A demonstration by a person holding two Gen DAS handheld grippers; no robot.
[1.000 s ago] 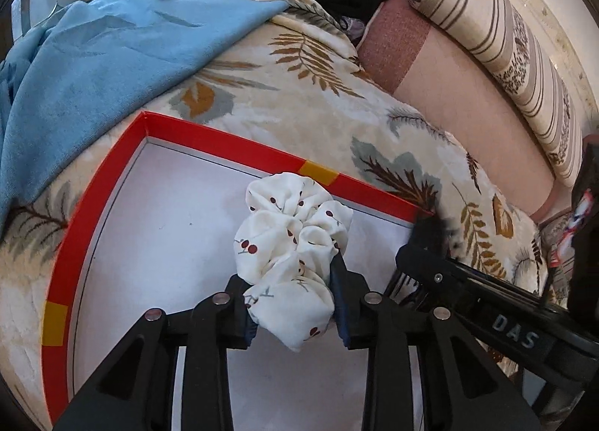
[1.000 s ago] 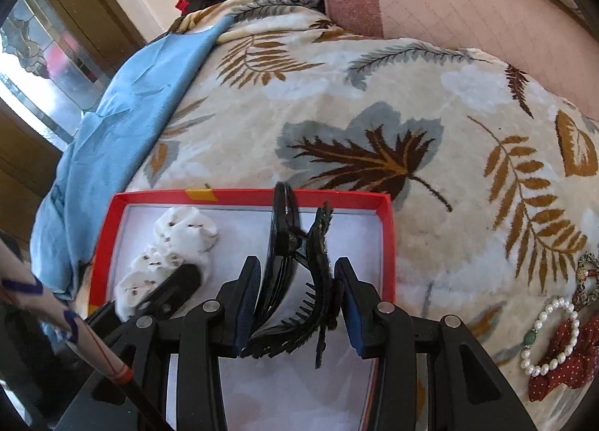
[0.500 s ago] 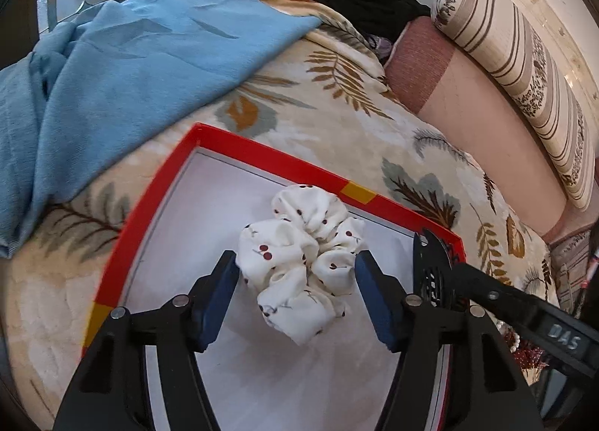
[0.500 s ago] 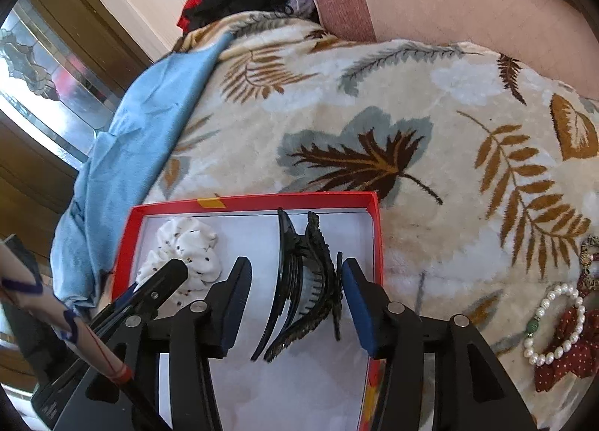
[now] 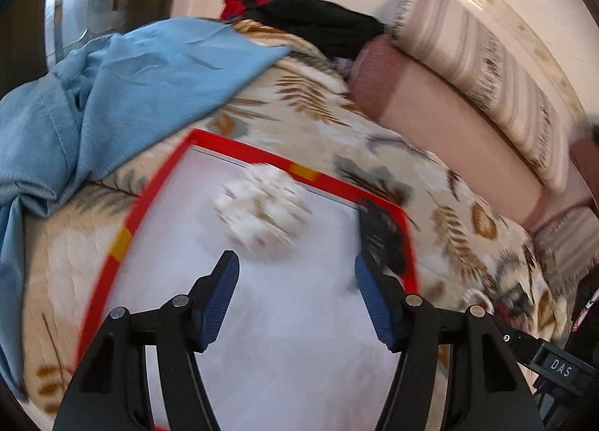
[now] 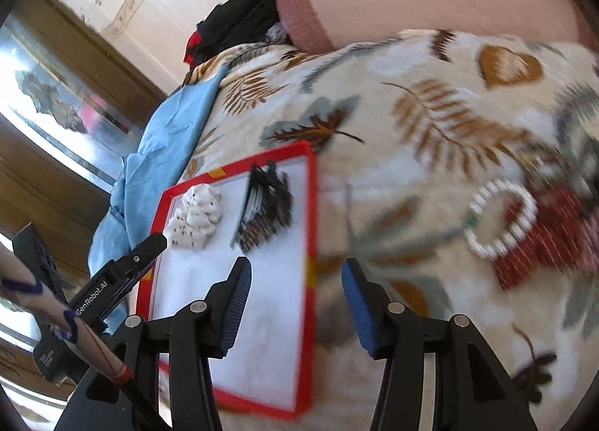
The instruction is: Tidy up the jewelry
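A bed covered by a cream leaf-print blanket (image 6: 411, 139) carries everything. Ahead of the right jaws and a little to their left, a red-rimmed white tray (image 6: 311, 206) lies flat on the blanket. To the right of those jaws and further out, a pearl bracelet (image 6: 501, 221) lies touching a red dotted fabric piece (image 6: 539, 247). Beyond the tray's far-left corner, left of both pairs of jaws, a crumpled blue cloth (image 5: 123, 94) is draped, and pillows (image 5: 449, 124) line the far edge.
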